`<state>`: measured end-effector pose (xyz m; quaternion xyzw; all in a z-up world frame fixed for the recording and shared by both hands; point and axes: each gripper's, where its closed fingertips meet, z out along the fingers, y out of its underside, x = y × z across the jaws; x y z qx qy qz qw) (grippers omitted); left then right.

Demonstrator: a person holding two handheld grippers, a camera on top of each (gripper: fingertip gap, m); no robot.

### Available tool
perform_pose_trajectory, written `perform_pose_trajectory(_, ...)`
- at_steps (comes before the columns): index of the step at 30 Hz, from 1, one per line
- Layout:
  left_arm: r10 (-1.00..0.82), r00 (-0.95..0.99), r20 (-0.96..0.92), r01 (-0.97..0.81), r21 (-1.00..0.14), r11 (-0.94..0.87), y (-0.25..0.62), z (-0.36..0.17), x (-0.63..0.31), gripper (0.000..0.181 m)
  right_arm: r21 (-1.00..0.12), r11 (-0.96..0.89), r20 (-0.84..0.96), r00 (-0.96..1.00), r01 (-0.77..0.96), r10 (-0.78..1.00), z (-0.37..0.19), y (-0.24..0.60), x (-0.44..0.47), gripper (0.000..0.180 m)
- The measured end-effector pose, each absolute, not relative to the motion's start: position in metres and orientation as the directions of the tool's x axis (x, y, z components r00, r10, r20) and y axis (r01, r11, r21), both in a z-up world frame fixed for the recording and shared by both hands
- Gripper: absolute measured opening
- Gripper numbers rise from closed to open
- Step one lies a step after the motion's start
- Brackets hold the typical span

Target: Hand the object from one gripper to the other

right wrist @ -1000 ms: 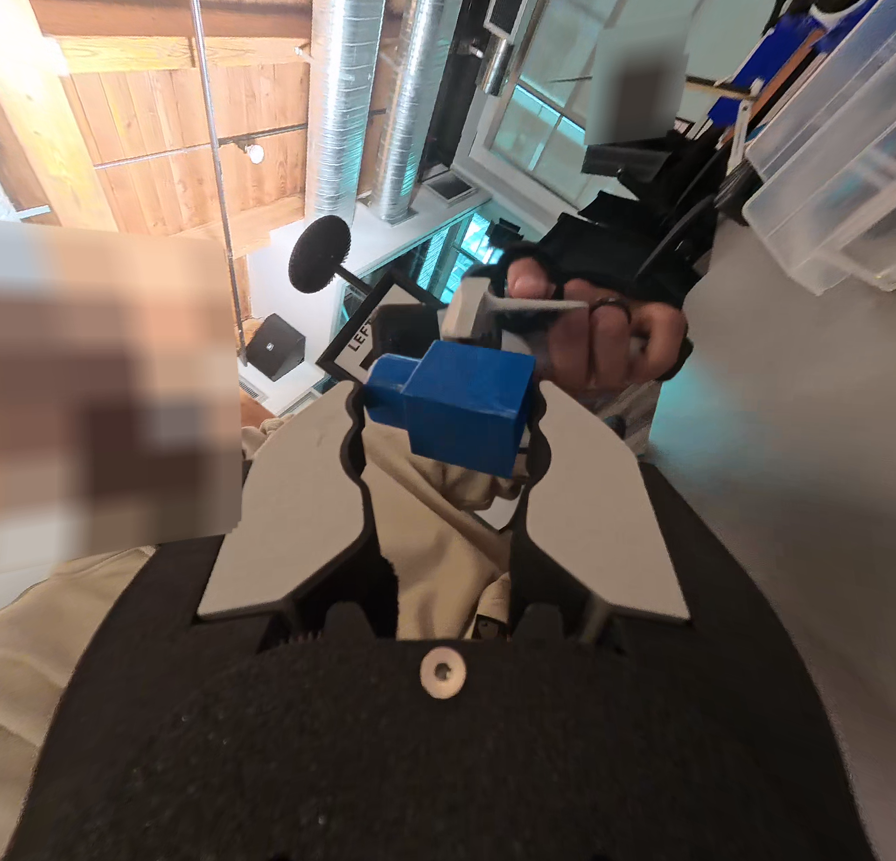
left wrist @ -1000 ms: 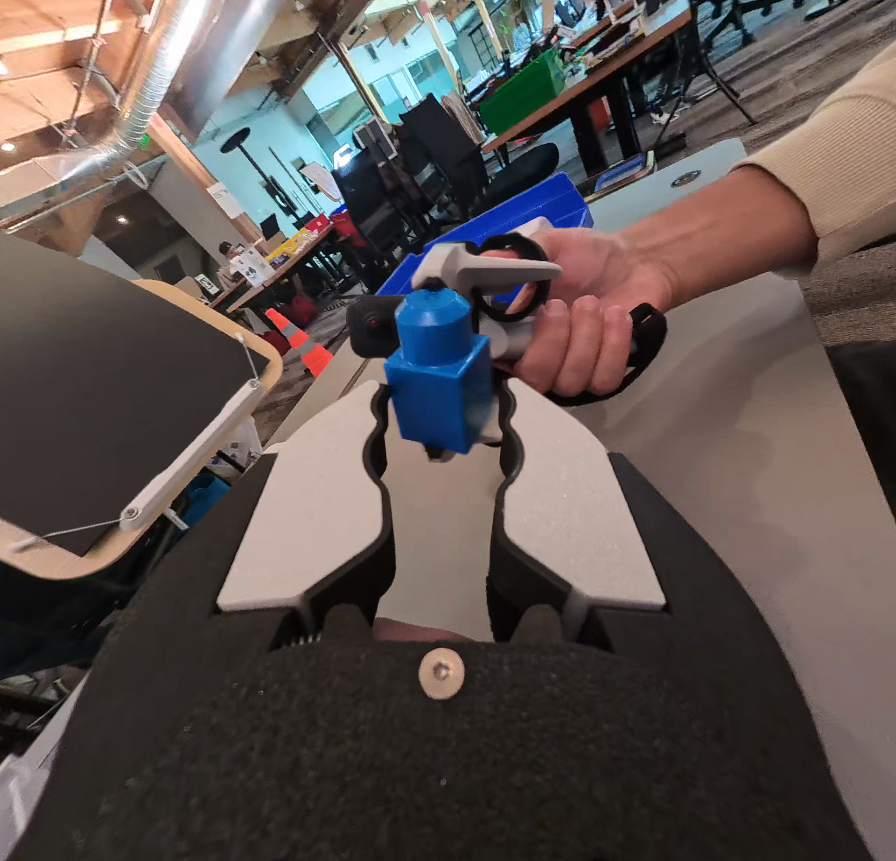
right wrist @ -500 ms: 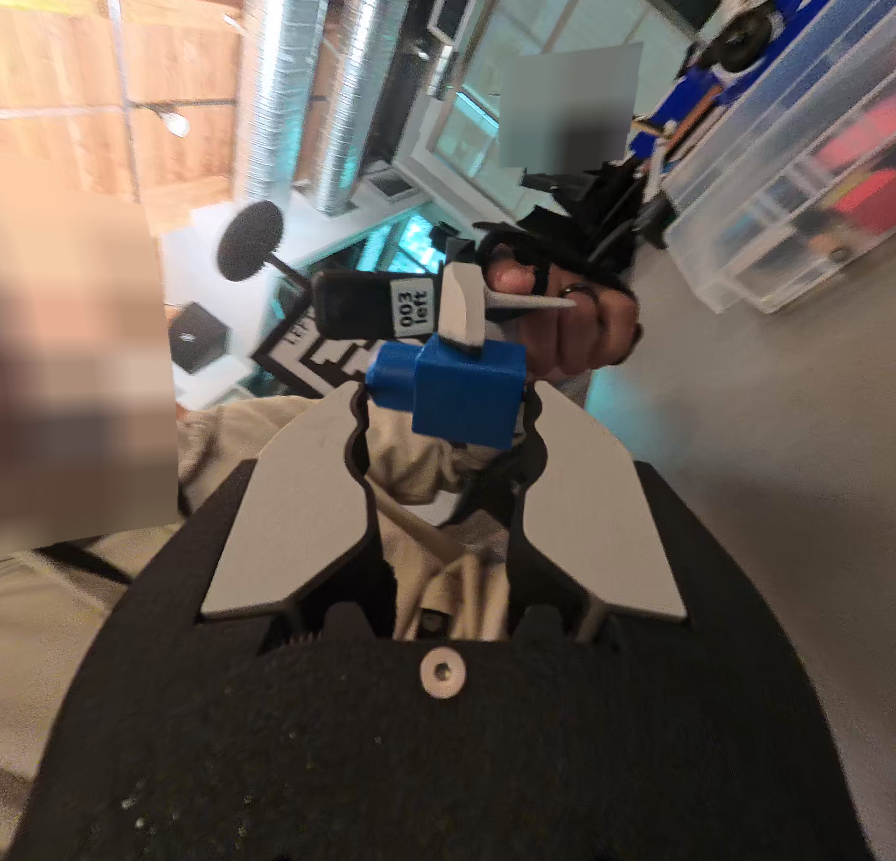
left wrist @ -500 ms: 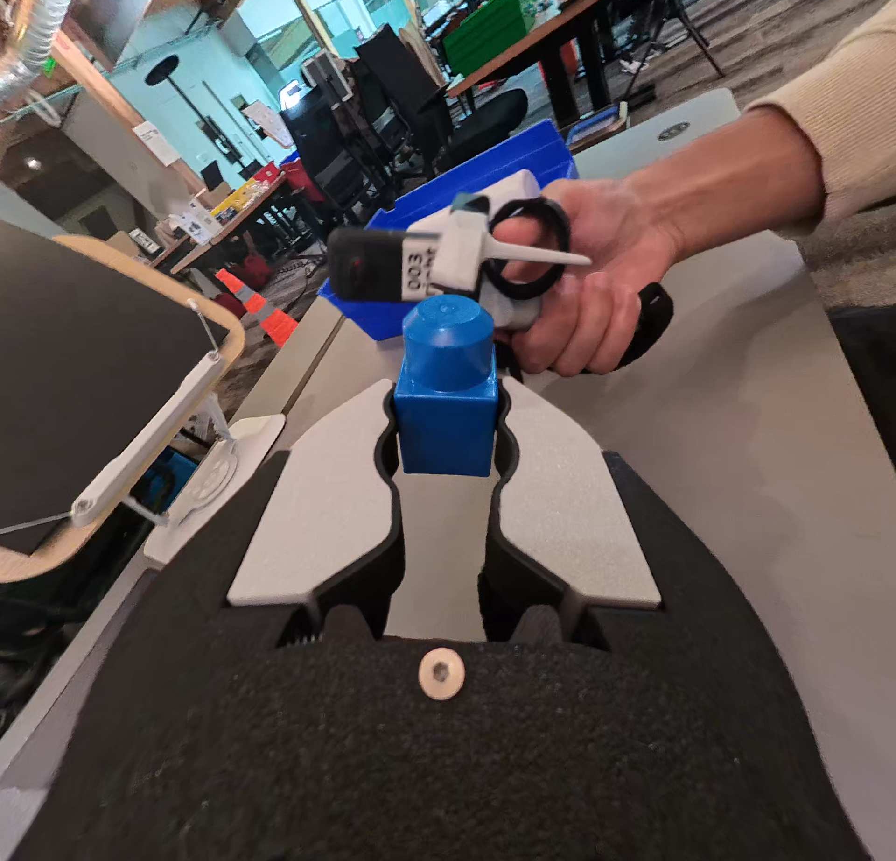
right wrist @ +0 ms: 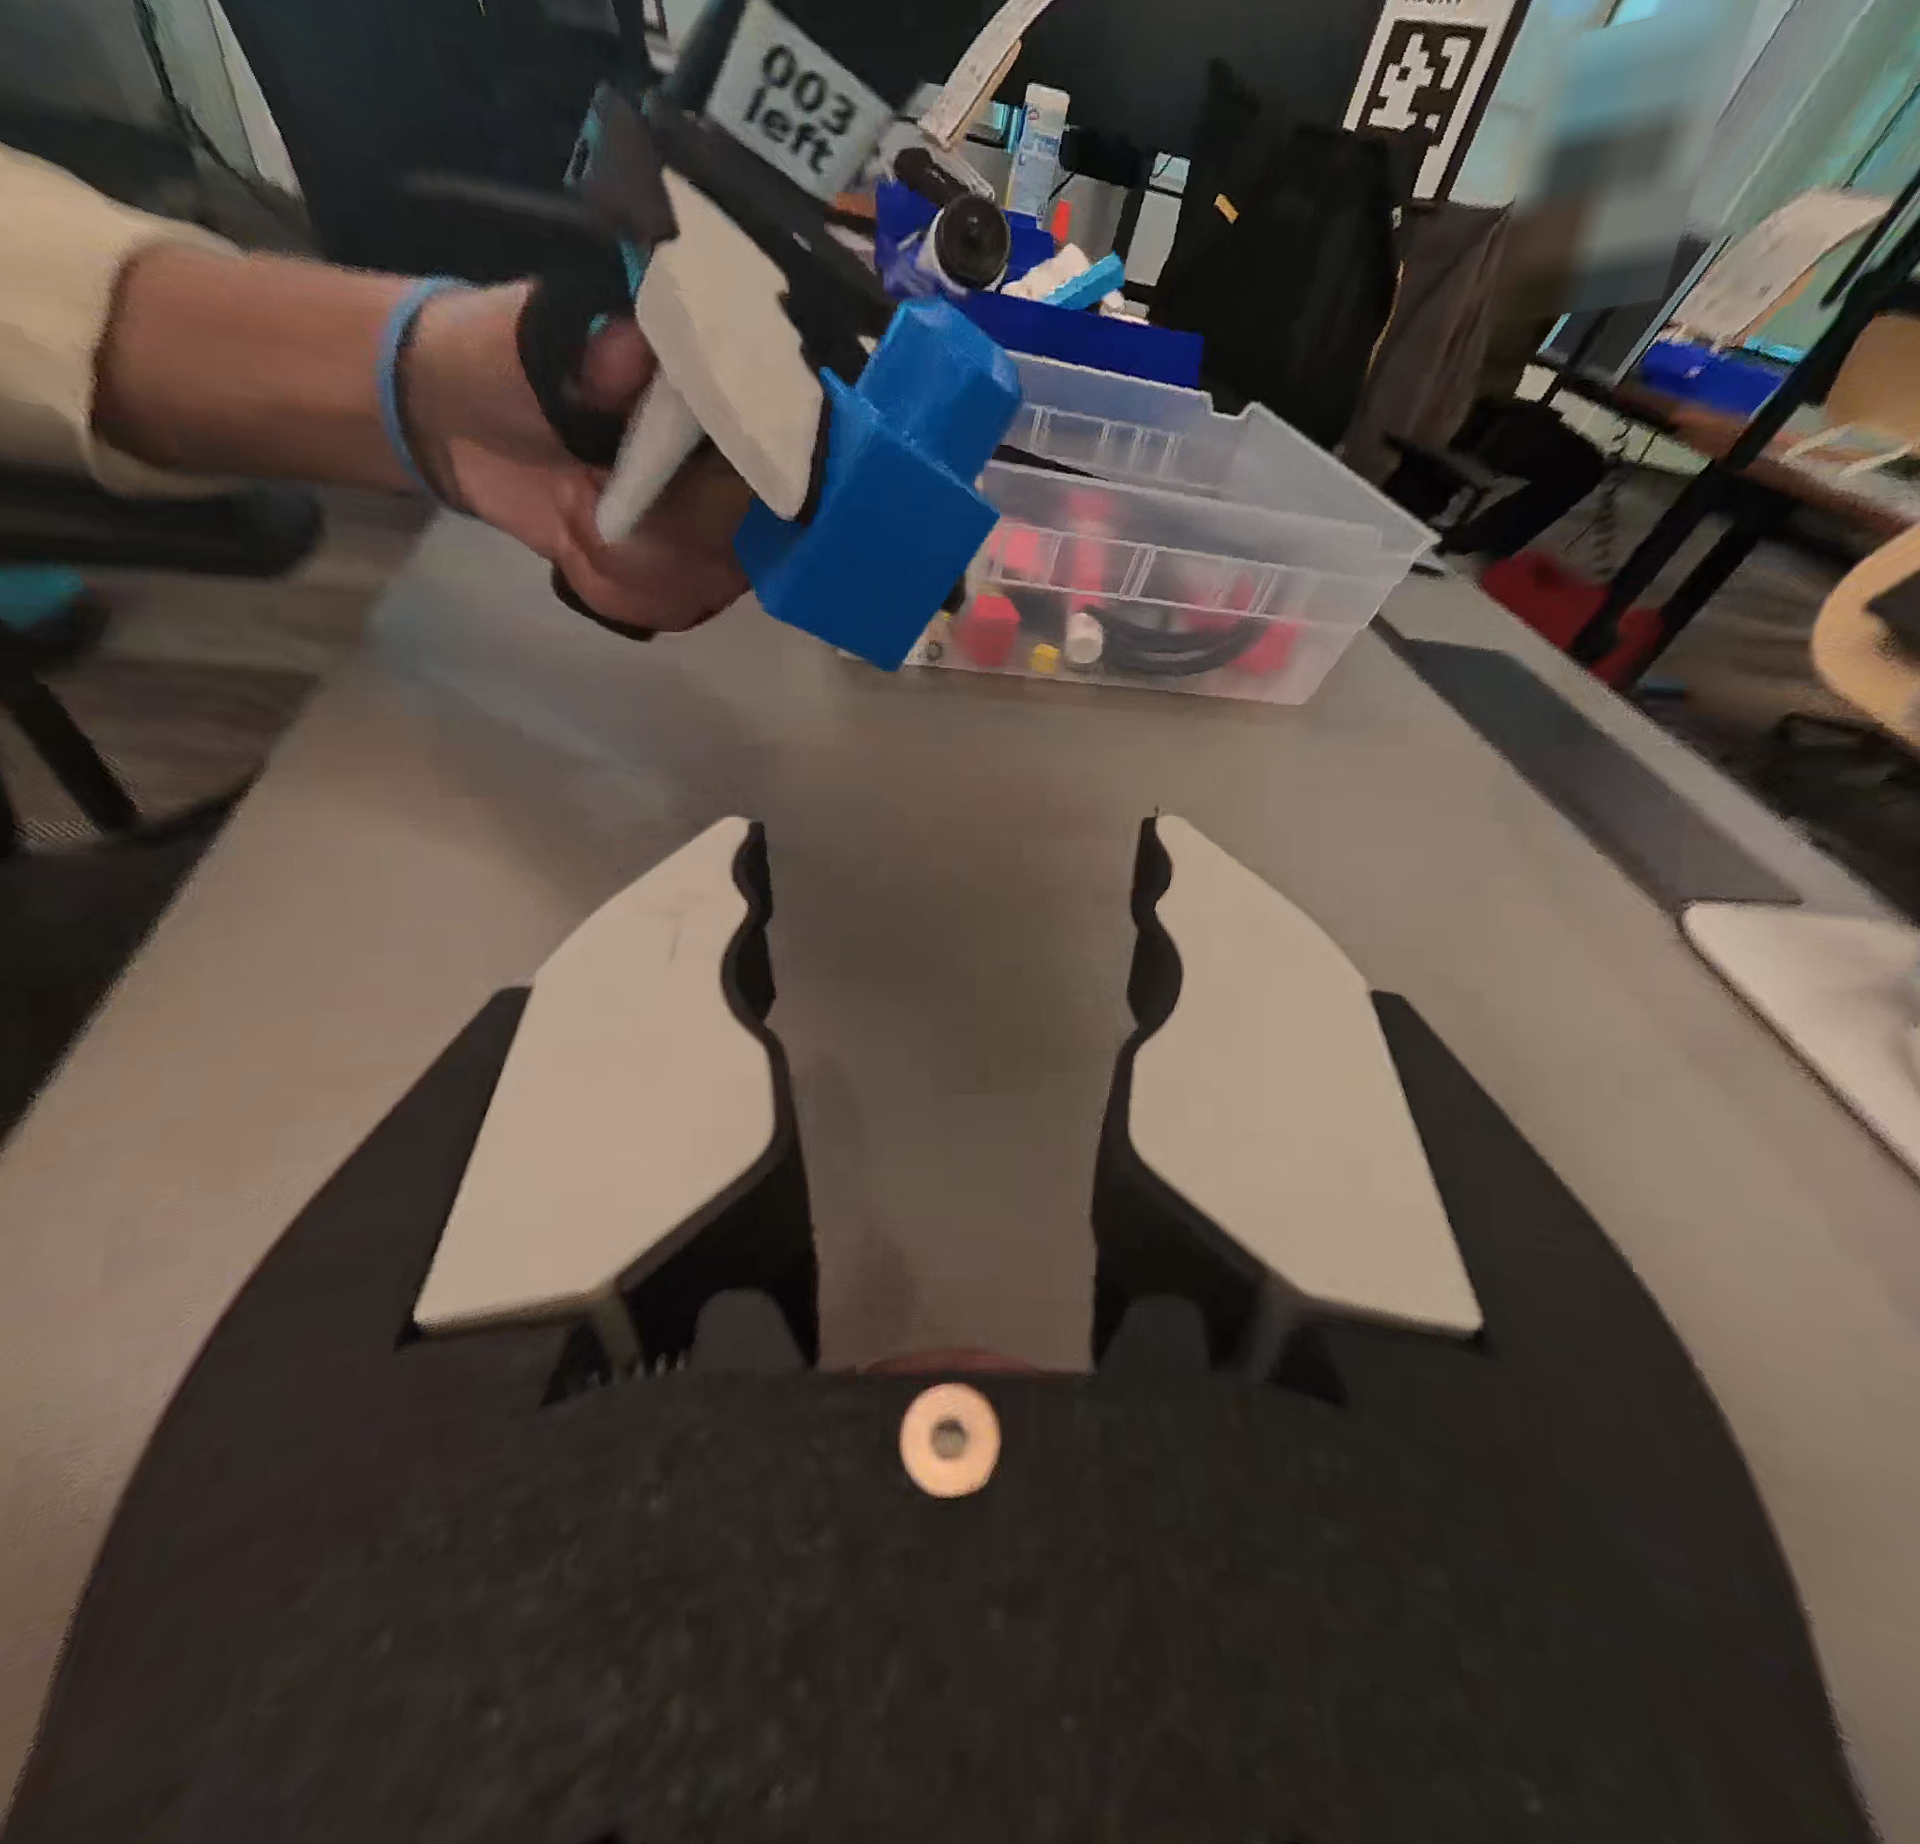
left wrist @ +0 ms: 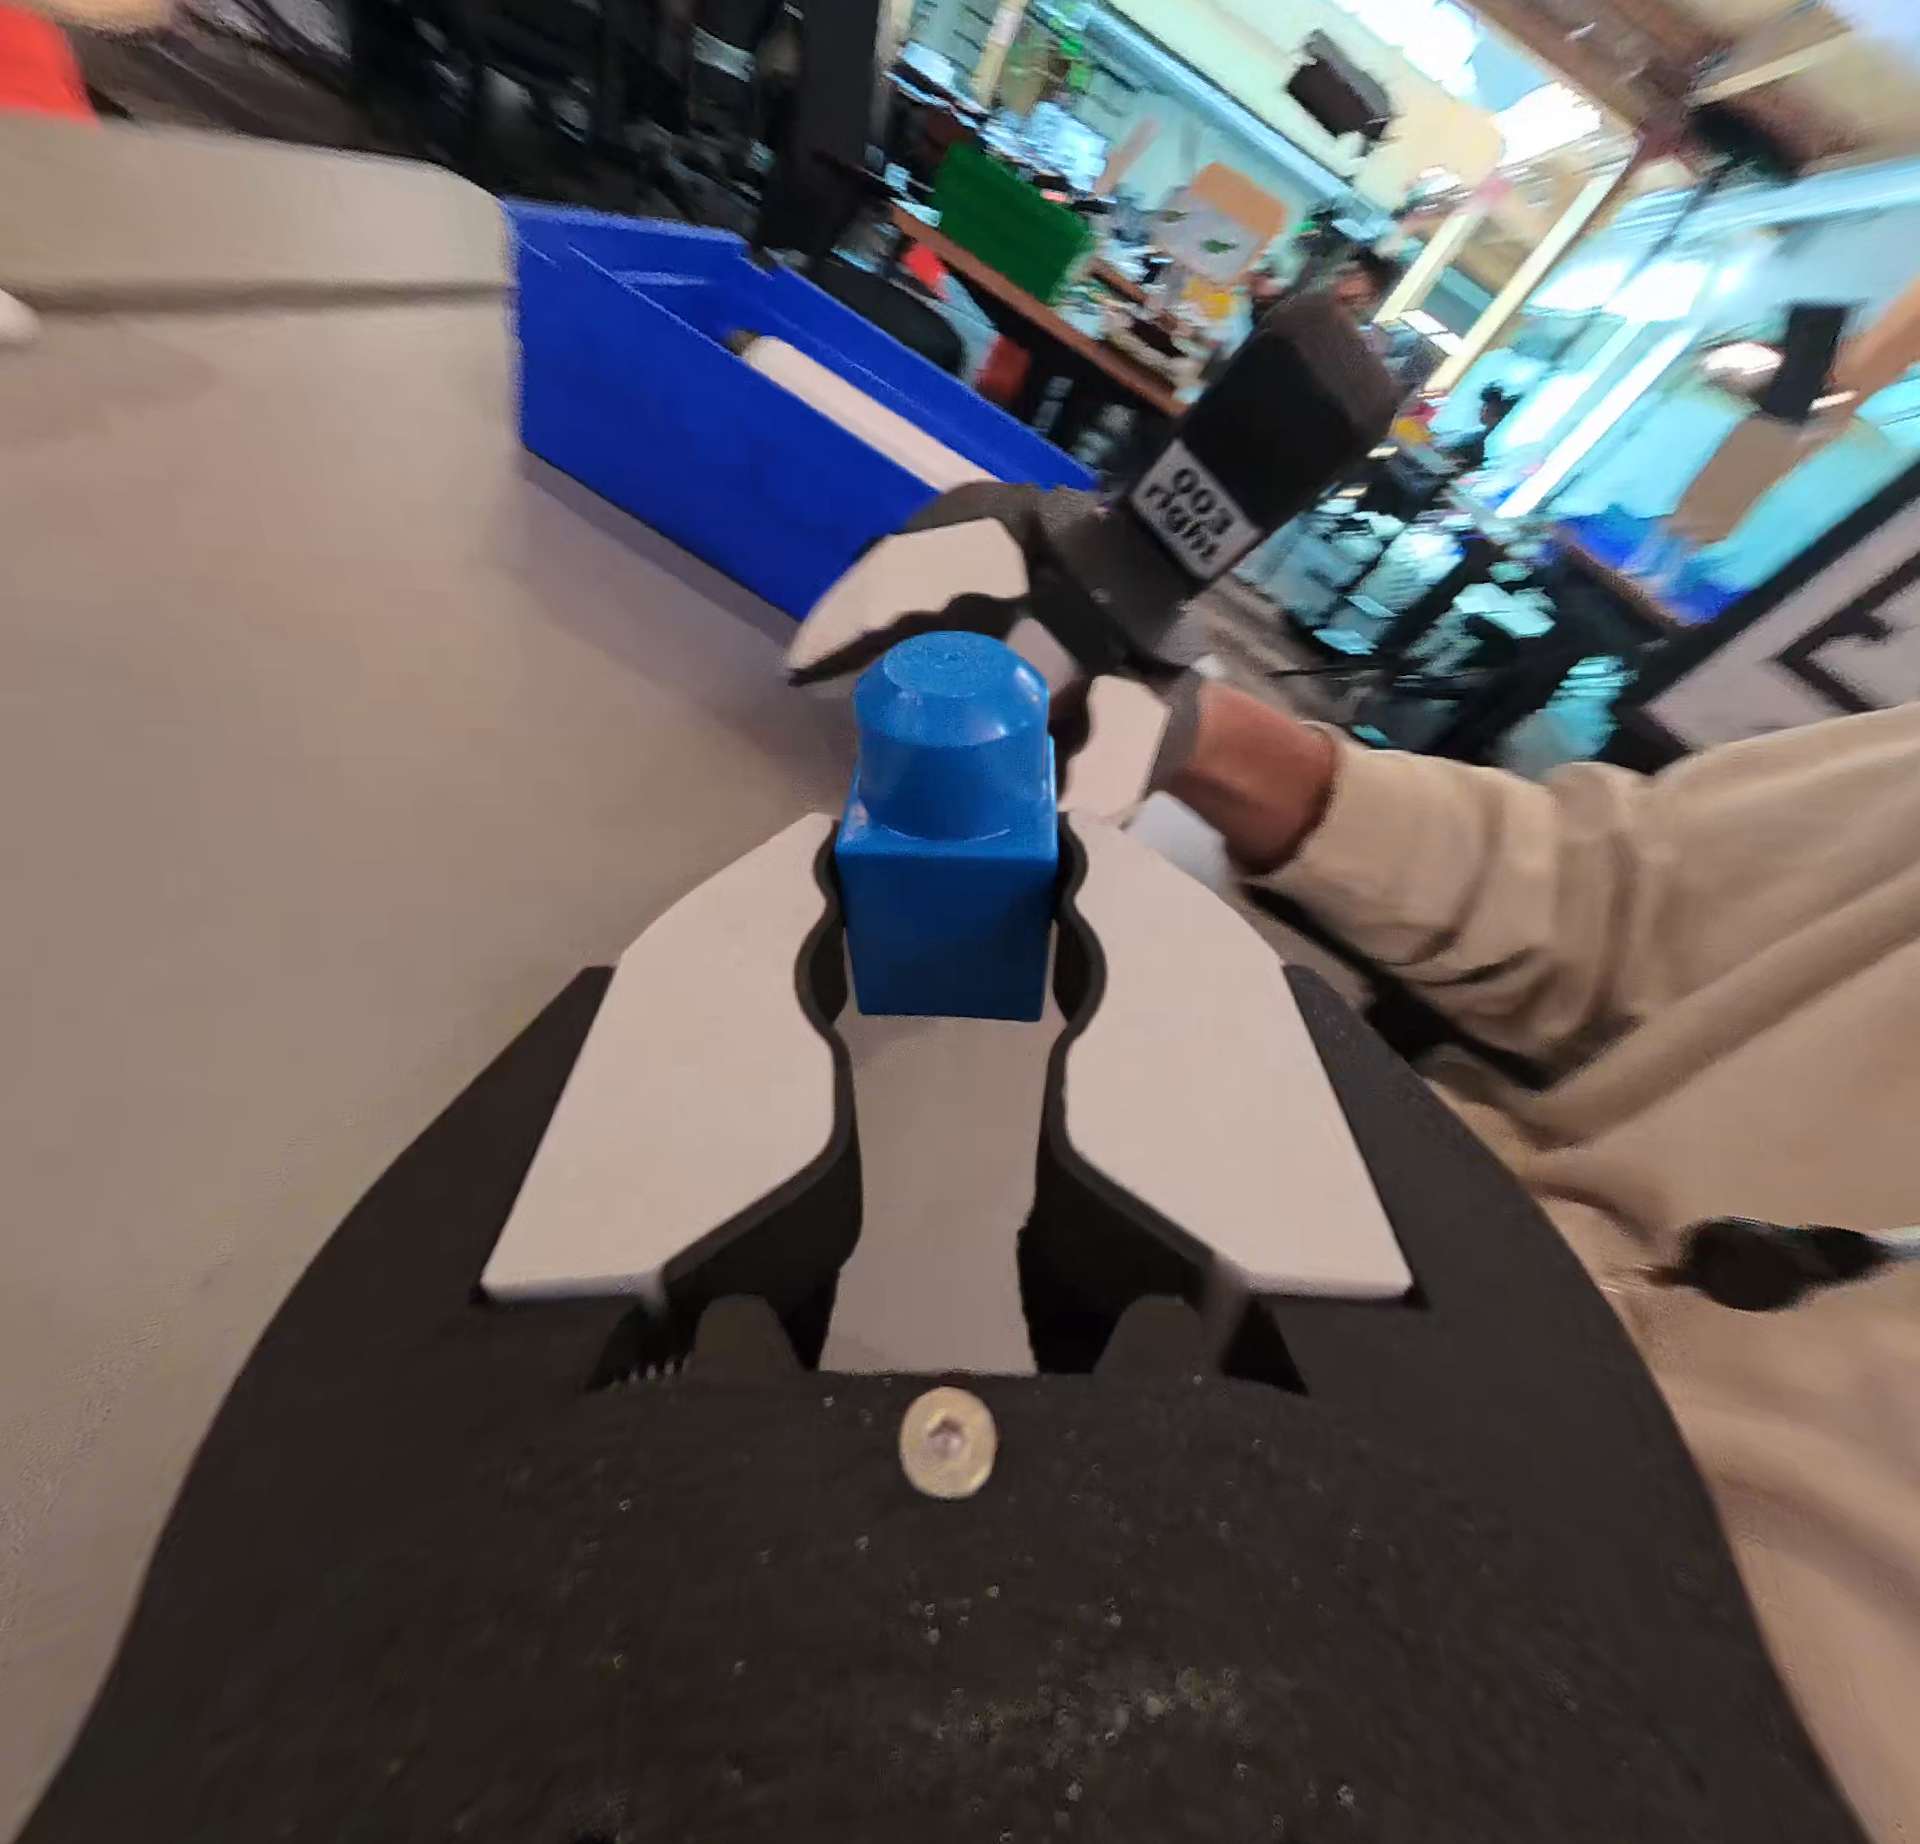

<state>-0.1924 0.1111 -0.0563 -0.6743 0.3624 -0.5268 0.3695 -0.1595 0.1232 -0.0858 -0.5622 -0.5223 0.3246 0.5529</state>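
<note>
Now the left gripper point(left wrist: 945, 859) clamps the blue block point(left wrist: 943, 885); the right gripper point(right wrist: 948, 844) gapes wide and empty, apart from it.

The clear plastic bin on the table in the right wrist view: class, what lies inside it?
Through the clear plastic bin wall show small red blocks, a yellow piece, a white piece and black cable. The blue block in the left gripper covers the bin's left end.
</note>
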Motion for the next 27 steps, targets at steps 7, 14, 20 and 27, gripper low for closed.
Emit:
perform_pose_trajectory(7, -0.728, -0.008, 0.686, -0.136, -0.722, -0.679, 0.089, -0.063, -0.166, 0.036, -0.899, 0.386, 0.424, 0.187, 0.208, 0.886, -0.069, 0.105, -0.179, 0.068)
perform_pose_trajectory(14, -0.651, -0.075, 0.755, -0.191, -0.652, -0.734, 0.078, -0.071, -0.159, 0.036, -0.878, 0.44, 0.465, 0.118, 0.191, 0.877, -0.067, 0.091, -0.189, 0.068)
perform_pose_trajectory(20, -0.657, -0.093, 0.748, -0.197, -0.661, -0.725, 0.074, -0.072, -0.159, 0.036, -0.87, 0.445, 0.473, 0.102, 0.215, 0.875, -0.068, 0.089, -0.19, 0.068)
perform_pose_trajectory(27, -0.806, 0.078, 0.587, -0.226, -0.777, -0.588, 0.084, -0.084, -0.177, 0.05, -0.956, 0.255, 0.279, 0.182, 0.149, 0.943, -0.058, 0.104, -0.175, 0.067)
